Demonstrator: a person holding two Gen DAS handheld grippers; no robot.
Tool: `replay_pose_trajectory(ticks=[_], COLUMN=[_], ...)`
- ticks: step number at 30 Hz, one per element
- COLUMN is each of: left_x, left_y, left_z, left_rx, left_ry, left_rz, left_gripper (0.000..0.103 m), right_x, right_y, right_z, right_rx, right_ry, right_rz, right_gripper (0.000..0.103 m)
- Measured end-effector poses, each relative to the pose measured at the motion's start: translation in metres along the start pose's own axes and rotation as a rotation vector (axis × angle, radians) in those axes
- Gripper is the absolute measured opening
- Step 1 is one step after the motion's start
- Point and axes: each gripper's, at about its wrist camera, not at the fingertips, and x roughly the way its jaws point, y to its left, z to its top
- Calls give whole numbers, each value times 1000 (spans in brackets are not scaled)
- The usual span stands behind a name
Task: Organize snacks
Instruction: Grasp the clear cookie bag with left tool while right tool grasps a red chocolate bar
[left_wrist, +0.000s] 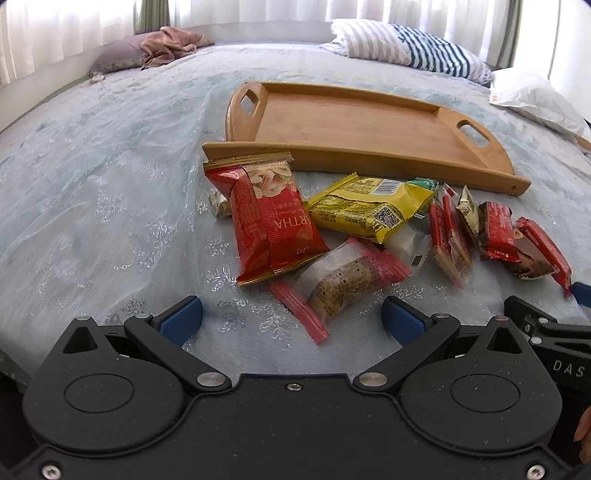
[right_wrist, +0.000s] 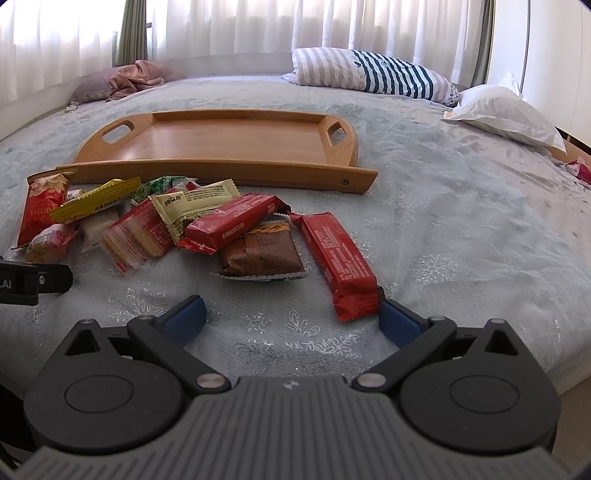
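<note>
Both tools hover low over the bed (right_wrist: 461, 206), jaws apart and holding nothing: the left tool (left_wrist: 291, 319) faces a pink-ended wrapped cake (left_wrist: 340, 278), the right tool (right_wrist: 291, 317) a long red bar (right_wrist: 338, 260). Snack packets lie heaped just before the empty wooden tray (right_wrist: 229, 140) mid-bed.

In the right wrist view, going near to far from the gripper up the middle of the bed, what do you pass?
Right gripper → long red snack bar → brown cake packet → wooden tray → striped pillow → white curtains.
</note>
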Motion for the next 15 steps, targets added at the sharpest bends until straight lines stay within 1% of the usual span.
replay_pose_trajectory(ticks=[1, 2, 6, 9, 11, 12, 14, 15], left_x=[-1, -1, -3, -10, -18, -21, -27, -30], left_y=[0, 0, -1, 0, 4, 6, 8, 8], left_z=[-2, -3, -2, 0, 2, 3, 4, 5], left_rx=[6, 6, 15, 9, -2, -9, -17, -18], left_ry=[-8, -11, -17, -30, -46, -55, -68, -75], left_rz=[-2, -4, 3, -14, -34, -46, -69, -84], left_gripper=[103, 103, 103, 92, 84, 81, 67, 65], right_x=[0, 0, -5, -15, -24, -29, -36, -40], right_y=[0, 0, -4, -12, -14, -14, -16, -19], right_z=[0, -6, -4, -5, -6, -6, -4, -2], right_rx=[0, 2, 3, 31, 14, -2, -17, -10], right_ry=[0, -30, -42, -83, -129, -154, -200, -217], right_rz=[0, 0, 19, 58, 69, 67, 55, 50], right_gripper=[103, 103, 103, 103, 102, 101, 95, 93])
